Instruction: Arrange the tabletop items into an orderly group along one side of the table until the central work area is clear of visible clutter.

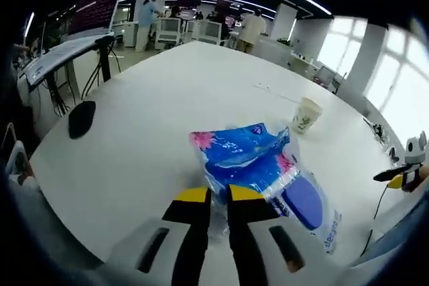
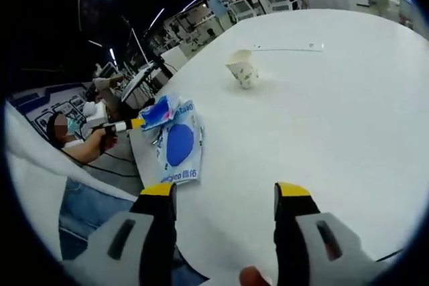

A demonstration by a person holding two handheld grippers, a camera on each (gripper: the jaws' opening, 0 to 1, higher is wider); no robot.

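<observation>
Between the left claw's closed jaws sits the near edge of the blue tissue pack, pinched thin, with a white-and-blue pouch just beside it to the claw's right. Ahead and to the right a paper cup stands apart on the white surface; a dark flat object lies well off to the left. The right claw hangs open over bare surface, cup far ahead. Such a shallow pinch on slack plastic may well slip, or drag the pouch off the edge.
</observation>
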